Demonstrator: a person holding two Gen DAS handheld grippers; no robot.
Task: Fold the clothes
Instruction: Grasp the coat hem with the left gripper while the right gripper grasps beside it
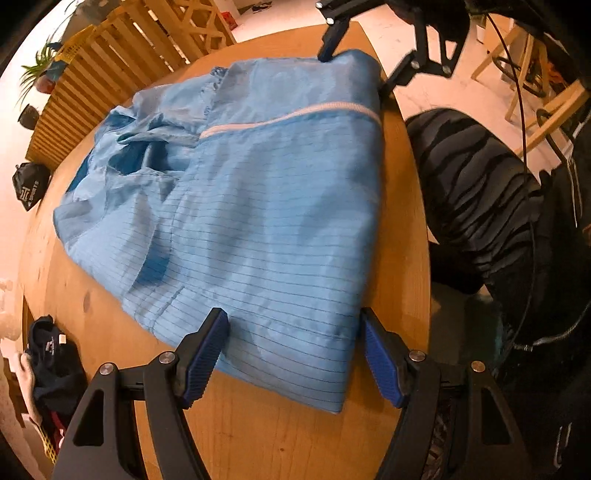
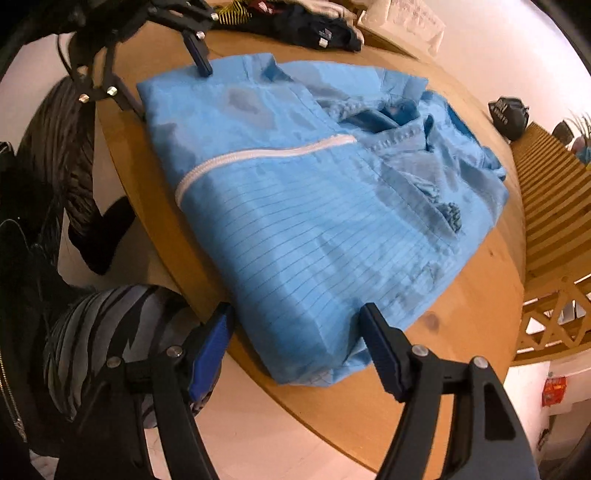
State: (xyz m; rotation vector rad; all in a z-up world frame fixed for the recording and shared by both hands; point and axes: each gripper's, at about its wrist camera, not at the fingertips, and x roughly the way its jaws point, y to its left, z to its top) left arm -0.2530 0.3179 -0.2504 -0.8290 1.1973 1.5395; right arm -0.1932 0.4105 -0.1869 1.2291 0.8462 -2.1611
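Observation:
A light blue jacket (image 1: 266, 206) with a white zipper (image 1: 295, 116) lies folded on the round wooden table (image 1: 258, 428). In the left wrist view my left gripper (image 1: 291, 332) stands open over the jacket's near hem, one finger on each side and the pads off the cloth. At the far corner my right gripper (image 1: 354, 70) is open too. In the right wrist view the jacket (image 2: 314, 221) has a folded corner between the right gripper's (image 2: 295, 317) spread fingers, which do not press on it. The left gripper (image 2: 170, 85) straddles the far corner.
A pile of dark clothes (image 1: 51, 354) (image 2: 314, 26) lies at the table's rim, with a black bag (image 1: 29, 184) (image 2: 508, 112) further along. Slatted wooden furniture (image 1: 110, 66) (image 2: 546, 206) stands beyond the table. A person's striped trouser legs (image 1: 472, 184) (image 2: 96, 332) are at the table's edge.

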